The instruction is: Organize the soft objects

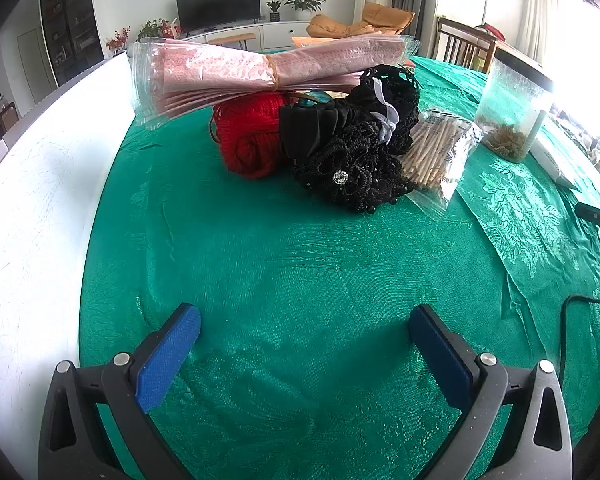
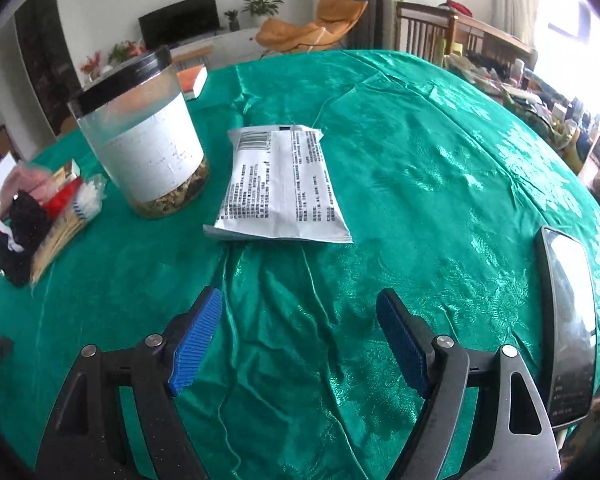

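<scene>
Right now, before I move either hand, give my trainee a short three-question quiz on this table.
1. True or false: the right gripper holds the white packet.
2. Multiple choice: what lies directly against the red yarn ball on its right in the left wrist view? A) the clear jar B) the black lace items C) the phone
3. Fill in: the bundle of pink bags rests on top of the red ____.

Key
1. False: its fingers stand apart over bare green tablecloth, and the packet lies farther off.
2. B: the black lace items touch the yarn; the clear jar stands apart, beyond the bag of wooden sticks.
3. yarn
</scene>
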Tool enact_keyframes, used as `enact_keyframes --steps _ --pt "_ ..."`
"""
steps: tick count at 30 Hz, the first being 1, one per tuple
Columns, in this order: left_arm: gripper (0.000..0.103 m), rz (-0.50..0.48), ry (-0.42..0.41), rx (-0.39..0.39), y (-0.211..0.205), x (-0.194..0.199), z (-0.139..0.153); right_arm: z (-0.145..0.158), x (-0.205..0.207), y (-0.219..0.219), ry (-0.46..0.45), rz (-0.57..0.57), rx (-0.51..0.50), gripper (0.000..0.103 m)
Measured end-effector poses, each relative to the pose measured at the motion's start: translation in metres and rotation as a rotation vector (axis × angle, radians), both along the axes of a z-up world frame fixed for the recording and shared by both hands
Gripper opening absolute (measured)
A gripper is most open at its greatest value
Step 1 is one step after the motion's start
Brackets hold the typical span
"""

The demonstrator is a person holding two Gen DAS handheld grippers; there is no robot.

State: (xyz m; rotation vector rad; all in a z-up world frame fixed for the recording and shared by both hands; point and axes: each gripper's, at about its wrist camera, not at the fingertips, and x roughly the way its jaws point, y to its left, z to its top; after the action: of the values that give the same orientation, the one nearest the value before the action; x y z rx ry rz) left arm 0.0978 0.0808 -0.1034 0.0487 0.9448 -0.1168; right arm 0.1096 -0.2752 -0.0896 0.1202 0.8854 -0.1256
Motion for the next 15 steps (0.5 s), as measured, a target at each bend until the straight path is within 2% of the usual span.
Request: enact_keyframes --steps 4,7,15 --pt "0.103 0.000 0.000 0.000 0.0000 0.0001 0.0001 -0.0068 -0.0027 0.0032 0.022 0.009 -0.036 0.082" --pt "0.103 0.000 0.000 0.000 0.0001 0.0001 0.0000 -0.0085 -0.0039 0.0091 0.024 0.023 -0.063 0.087" --pt "0.103 0.000 0.000 0.000 0.0002 -0.0002 -0.0001 -0.0093 -0.0034 0.0089 0.028 0.026 -0.056 0.091"
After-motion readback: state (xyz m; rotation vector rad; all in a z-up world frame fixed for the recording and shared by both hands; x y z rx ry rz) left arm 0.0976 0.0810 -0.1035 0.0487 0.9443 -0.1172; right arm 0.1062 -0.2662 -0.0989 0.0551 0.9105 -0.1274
